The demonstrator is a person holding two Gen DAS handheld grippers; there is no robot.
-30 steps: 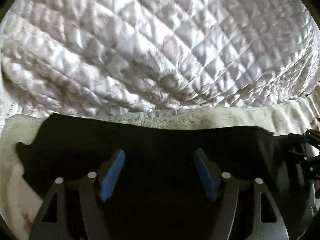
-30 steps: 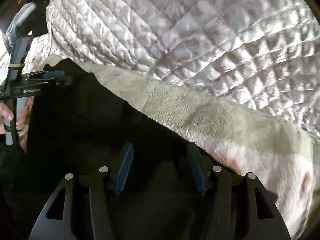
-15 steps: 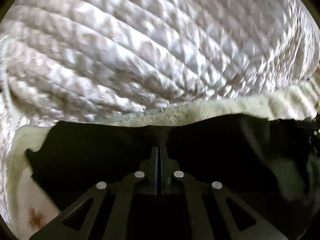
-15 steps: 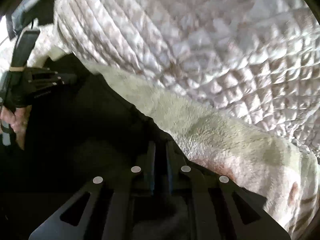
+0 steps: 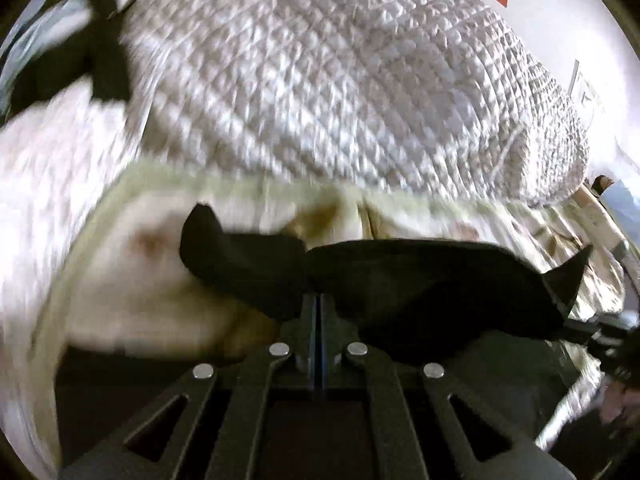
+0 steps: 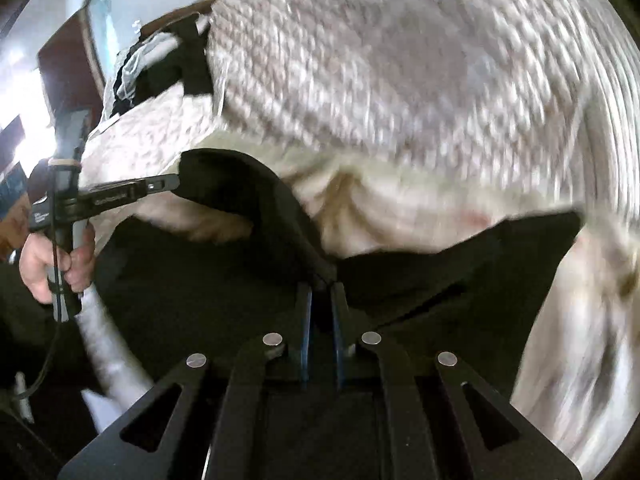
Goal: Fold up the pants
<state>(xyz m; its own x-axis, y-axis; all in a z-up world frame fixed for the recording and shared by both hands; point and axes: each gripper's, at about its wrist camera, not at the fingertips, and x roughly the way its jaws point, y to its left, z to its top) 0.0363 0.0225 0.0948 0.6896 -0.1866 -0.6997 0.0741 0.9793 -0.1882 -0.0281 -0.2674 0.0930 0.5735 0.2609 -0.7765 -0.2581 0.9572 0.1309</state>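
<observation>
Quilted bed cover [image 5: 340,80] lies behind; near the fleece blanket's [image 5: 132,300] front edge we hold black pants [image 5: 420,280] raised, both left gripper [image 5: 319,308] and right gripper [image 6: 320,300] clamped on them, probably for folding over.

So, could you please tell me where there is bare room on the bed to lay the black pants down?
The cream fleece blanket is bare left of the black pants, beside the left gripper. The white quilt beyond is bare too. It is crowded at the dark clothes by the quilt's far left corner, and where the right gripper holds the pants.
</observation>
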